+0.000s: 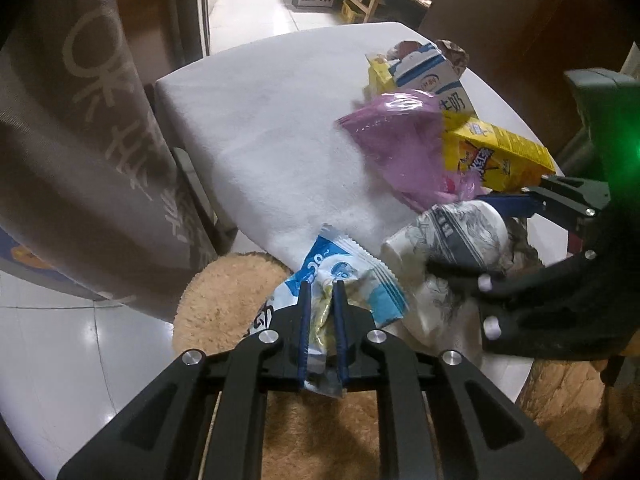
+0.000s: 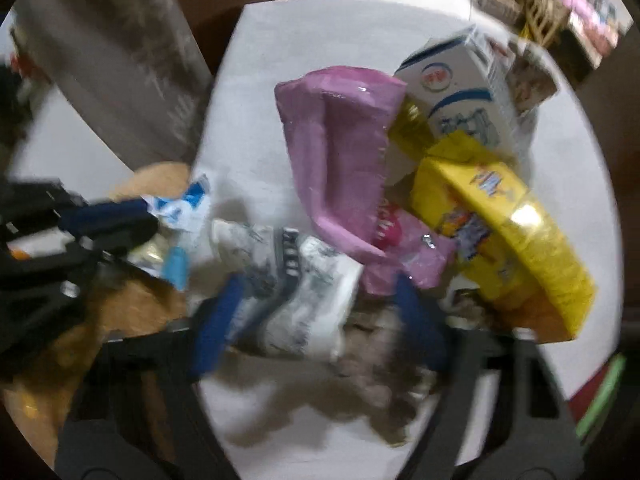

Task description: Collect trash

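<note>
Left wrist view: left gripper (image 1: 322, 286) pinching blue-white wrapper (image 1: 352, 276) at near table edge (image 1: 256, 128), above tan plush cushion (image 1: 224, 300); right gripper (image 1: 486, 240) reaching in from right onto crumpled paper cup (image 1: 448, 236).

Right wrist view, blurred: right gripper's blue fingers (image 2: 218, 320) straddling cup, half spread; contact unclear. Pink bag (image 2: 340, 152), yellow box (image 2: 500, 232), milk carton (image 2: 460, 92) piling far right.

Blue-white wrapper (image 1: 344, 276), crumpled cup (image 1: 444, 240) beside cartons on table (image 1: 260, 140).
</note>
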Available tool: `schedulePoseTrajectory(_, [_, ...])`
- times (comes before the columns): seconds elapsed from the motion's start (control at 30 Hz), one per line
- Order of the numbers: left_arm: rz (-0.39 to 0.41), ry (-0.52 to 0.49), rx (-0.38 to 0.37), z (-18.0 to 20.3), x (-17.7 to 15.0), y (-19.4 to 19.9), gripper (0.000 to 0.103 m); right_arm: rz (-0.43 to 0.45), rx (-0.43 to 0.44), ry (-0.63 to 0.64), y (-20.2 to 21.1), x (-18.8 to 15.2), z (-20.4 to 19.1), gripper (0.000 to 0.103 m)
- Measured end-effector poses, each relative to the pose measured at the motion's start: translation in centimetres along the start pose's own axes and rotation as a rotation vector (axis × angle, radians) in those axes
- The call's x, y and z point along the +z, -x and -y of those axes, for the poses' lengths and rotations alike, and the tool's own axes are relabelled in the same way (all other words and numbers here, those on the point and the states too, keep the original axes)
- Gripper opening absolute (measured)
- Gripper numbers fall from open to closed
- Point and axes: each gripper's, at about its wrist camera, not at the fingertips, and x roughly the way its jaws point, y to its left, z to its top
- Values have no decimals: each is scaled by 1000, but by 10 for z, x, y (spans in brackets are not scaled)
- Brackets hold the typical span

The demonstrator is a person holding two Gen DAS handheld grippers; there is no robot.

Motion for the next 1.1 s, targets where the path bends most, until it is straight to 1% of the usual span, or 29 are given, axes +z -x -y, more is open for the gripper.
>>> schedulePoseTrajectory(0.03, [-2,-4,-2,0,0,-1,11,1,36,-17,2,-1,3,49])
schedulePoseTrajectory(0.07, [-8,-8,-3,1,1,-3,16,2,62,-47,3,-2,8,44])
schedulePoseTrajectory(0.1, [-13,-11,0,1,1,-4,19,16,92,-82,7,-3,17,37])
schedulePoseTrajectory(0.13, [-17,-16,1,2,0,-5,24,25,116,-107,9,-4,23,33])
schedulePoseTrajectory(0.17, [-22,-25,3,5,0,-7,37,48,163,-156,15,-6,33,22])
schedulePoseTrajectory(0.2, [-25,-32,4,7,0,-8,43,69,181,-188,20,-8,40,22])
schedulePoseTrajectory(0.23, [-36,-45,8,9,1,-10,58,86,182,-208,24,-11,47,22])
schedulePoseTrajectory(0.27, [-46,-53,8,12,1,-12,67,101,188,-226,28,-12,52,22])
schedulePoseTrajectory(0.33, [-65,-68,10,15,1,-17,68,119,219,-257,36,-16,62,22])
schedulePoseTrajectory(0.37, [-77,-76,14,17,1,-20,69,125,223,-266,39,-17,64,22])
schedulePoseTrajectory(0.5, [-101,-82,18,19,4,-27,69,176,238,-318,54,-17,75,22])
schedulePoseTrajectory(0.53, [-103,-85,19,19,4,-28,67,193,238,-329,61,-21,81,22])
schedulePoseTrajectory(0.6, [-105,-94,37,20,5,-29,56,238,241,-359,70,-23,89,22])
schedulePoseTrajectory(0.63, [-102,-88,43,19,6,-29,43,266,247,-383,76,-24,93,22])
schedulePoseTrajectory(0.67, [-101,-77,40,18,5,-29,39,279,250,-394,80,-26,98,22])
schedulePoseTrajectory(0.73, [-87,-48,28,14,5,-28,31,311,255,-415,86,-29,104,22])
schedulePoseTrajectory(0.8, [-61,-41,30,13,6,-22,27,332,257,-428,87,-30,106,22])
schedulePoseTrajectory(0.83, [-47,-45,31,12,6,-19,15,340,261,-435,87,-31,107,22])
schedulePoseTrajectory(0.9, [14,-65,68,18,9,-6,13,358,273,-458,88,-33,111,22])
schedulePoseTrajectory(0.93, [33,-70,76,20,10,-2,5,374,281,-476,90,-34,115,22])
schedulePoseTrajectory(1.03, [101,-48,74,24,19,15,5,412,286,-505,98,-39,124,22])
schedulePoseTrajectory(1.1, [146,-20,53,26,25,28,5,437,287,-529,104,-44,133,22])
